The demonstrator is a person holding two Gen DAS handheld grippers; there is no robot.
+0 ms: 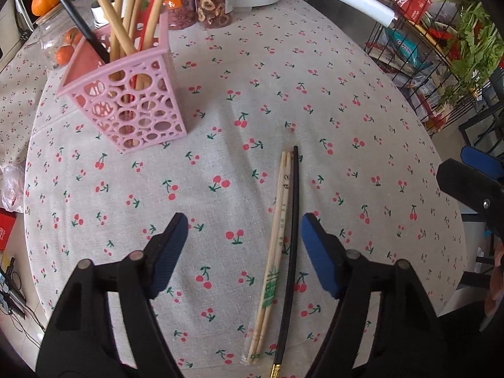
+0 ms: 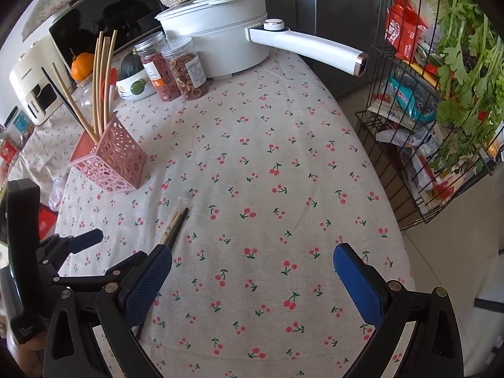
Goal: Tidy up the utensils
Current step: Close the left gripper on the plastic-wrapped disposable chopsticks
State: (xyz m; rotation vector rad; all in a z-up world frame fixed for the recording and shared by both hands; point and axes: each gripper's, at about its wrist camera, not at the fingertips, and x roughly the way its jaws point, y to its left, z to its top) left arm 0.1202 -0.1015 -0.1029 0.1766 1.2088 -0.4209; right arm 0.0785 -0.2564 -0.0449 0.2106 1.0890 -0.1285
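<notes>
Pink plastic forms the perforated utensil holder [image 1: 126,94], which serves as landmark in the left wrist view: it stands on the desk [image 1: 362,157] under a cherry-print cloth and holds several bamboo chopsticks [image 1: 126,15] and a black one. Well in front of the holder and to its right, a wrapped pair of bamboo chopsticks [image 1: 274,242] lies flat on the cloth, with a black chopstick [image 1: 293,236] just beside it. The left gripper [image 1: 244,252] hangs over them with its jaws apart, both lying between the blue pads untouched. Behind the holder stand two jars of dried fruit [image 1: 214,0].

From the right wrist view, the same holder [image 2: 110,163] stands at the left of the desk [image 2: 315,126], chopsticks [image 2: 102,78] rising from it. In front of the holder the loose chopsticks [image 2: 174,225] lie on the cloth, their near ends hidden behind the right gripper's finger. The right gripper [image 2: 252,267] has its jaws wide apart over bare cloth, gripping nothing. Left of it, in front of the holder, the left gripper [image 2: 85,239] shows. Far behind the holder sits a white electric pot [image 2: 220,31].
</notes>
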